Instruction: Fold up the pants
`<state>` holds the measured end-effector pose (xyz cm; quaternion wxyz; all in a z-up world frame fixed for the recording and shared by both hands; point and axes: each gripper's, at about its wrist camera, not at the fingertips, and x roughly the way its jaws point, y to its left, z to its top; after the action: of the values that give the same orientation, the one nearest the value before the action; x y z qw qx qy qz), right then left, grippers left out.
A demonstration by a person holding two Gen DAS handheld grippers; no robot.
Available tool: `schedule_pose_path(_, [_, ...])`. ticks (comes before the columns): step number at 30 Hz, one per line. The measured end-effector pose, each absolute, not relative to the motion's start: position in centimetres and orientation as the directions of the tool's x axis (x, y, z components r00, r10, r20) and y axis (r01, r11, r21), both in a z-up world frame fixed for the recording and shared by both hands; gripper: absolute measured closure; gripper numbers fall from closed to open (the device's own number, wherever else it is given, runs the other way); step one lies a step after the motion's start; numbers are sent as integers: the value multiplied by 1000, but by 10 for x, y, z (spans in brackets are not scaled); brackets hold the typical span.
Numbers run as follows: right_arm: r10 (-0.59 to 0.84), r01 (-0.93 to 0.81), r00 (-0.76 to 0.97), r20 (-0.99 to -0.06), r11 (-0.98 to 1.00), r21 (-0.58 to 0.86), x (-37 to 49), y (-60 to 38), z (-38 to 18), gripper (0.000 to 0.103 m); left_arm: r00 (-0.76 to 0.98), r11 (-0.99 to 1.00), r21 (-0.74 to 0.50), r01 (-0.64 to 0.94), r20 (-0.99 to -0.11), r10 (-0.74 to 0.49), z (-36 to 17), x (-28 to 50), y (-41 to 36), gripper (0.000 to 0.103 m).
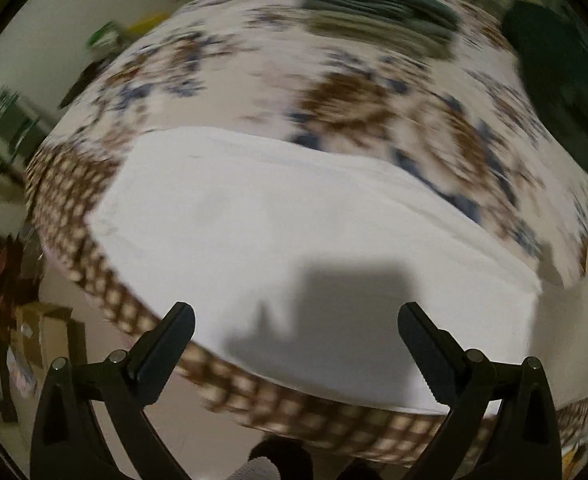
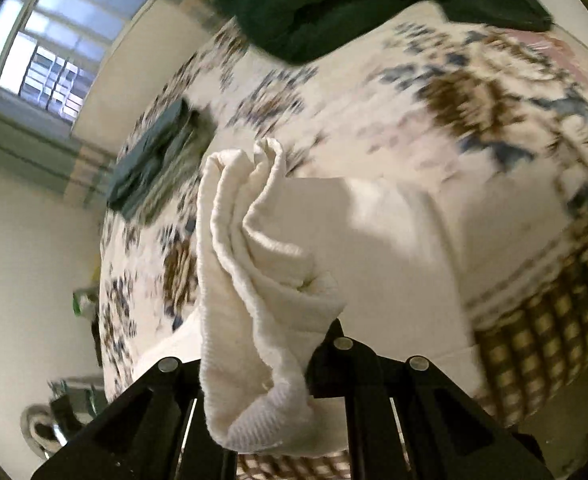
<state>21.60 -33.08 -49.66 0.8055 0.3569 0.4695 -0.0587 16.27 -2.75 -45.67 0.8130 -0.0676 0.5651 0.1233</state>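
Right tool (image 2: 277,360): pressed together on a bunched, ribbed white end of the pants (image 2: 253,280), which stands up in folds directly ahead of its fingers and drapes over the tool body. Which end of the garment this is, waistband or cuff, cannot be settled from the right wrist view; the ribbing suggests a waistband, but that is a judgement only.

Left tool (image 1: 294,328): spread wide, holding nothing, hanging above the flat white panel of the pants (image 1: 273,232). Its shadow falls on the cloth just ahead of the fingers.

Location of the garment: spread on the bed (image 1: 354,100), over a floral cover, along the near edge where a checked border (image 1: 73,200) runs. In the left wrist view the white panel lies with its long axis crosswise to the tool's line of sight, running from upper left to lower right, with its right-hand portion leading toward the held end.

Governing relation: the free cloth lies straight ahead of and below the left tool, so the left is the nearer tool to the loose panel, while the right already has the far end lifted. The fold would likely carry that lifted end across the long axis.

Other items: a folded dark green stack (image 1: 382,0) and a loose dark garment (image 2: 334,4) sit well apart from the pants, farther up the bed.
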Motion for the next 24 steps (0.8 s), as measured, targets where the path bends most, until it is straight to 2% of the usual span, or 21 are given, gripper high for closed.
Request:
schedule_pose_path(7, [261,326,428,-865,848,417,256,-185,-559,94,298,905,61,-422,-933,201,-470,146,92,0])
schedule_pose_path(12, [189,240,314,-930,932,270,271,-109,-606,93,255,862,89,-499,-935,245,-484,131,152,0])
schedule_pose_path(15, [93,191,208,-974,972,134,278,-80,-626,85,231,845,99,-526,-939,254,-491,124,170,0])
schedule_pose_path(16, [102,165,169,-980,978,130,280,-74,-626,79,222,838,98,-538,-942,253,-494,121,176,0])
schedule_pose_path(17, [138,148,143,-980,976,159,280,-71,-623,71,217,832,97,-546,-943,253,-495,119,180,0])
schedule_pose_path(19, [319,163,93,-943,930,330,278,-80,-609,60,210,824,89,-560,-947,245,-497,114,186,0])
schedule_pose_path(21, [442,247,124,-888,853,460,273,-104,-594,60,203,811,78,-580,-950,237,-499,110,190,0])
schedule_pose_path(23, [416,324,154,-896,836,444,271,-132,-581,52,202,803,67,-593,-952,229,-501,107,193,0])
schedule_pose_path(24, [405,337,156,-901,835,434,272,-137,-580,52,200,798,62,-599,-954,224,-502,107,194,0])
